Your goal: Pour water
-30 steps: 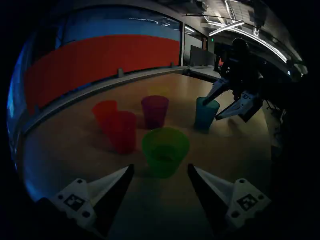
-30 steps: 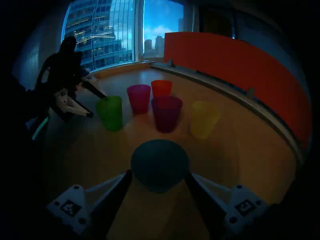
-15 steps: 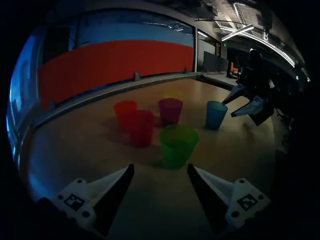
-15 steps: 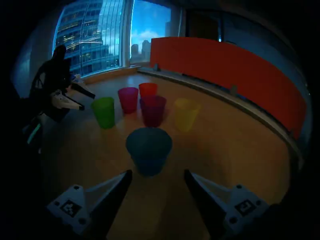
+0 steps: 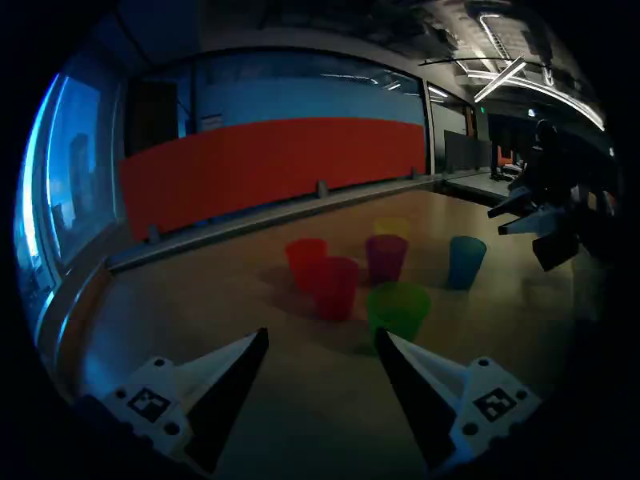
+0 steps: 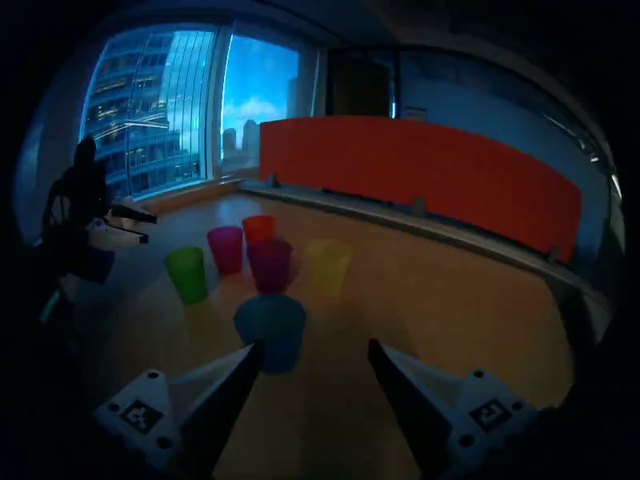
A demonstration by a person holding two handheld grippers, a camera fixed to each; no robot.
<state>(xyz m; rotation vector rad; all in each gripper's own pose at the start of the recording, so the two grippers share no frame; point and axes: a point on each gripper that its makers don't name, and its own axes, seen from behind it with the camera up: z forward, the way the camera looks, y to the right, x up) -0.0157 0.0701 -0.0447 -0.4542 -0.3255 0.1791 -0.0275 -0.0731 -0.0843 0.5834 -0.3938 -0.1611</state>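
1. The left tool is spread wide and empty, with the green cup just beyond its right finger.
2. The right tool is also wide apart and empty, with the blue cup just ahead.
3. Both cups stand upright on the wooden surface.

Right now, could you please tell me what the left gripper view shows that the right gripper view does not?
The left gripper view has the ceiling light strips and the right gripper far off, jaws open. The right gripper view faces the window with towers and sky, and has the left gripper far off. Both have the table, the orange wall panel and the green cup, teal cup, purple cup, yellow cup, orange cup and pink cup.
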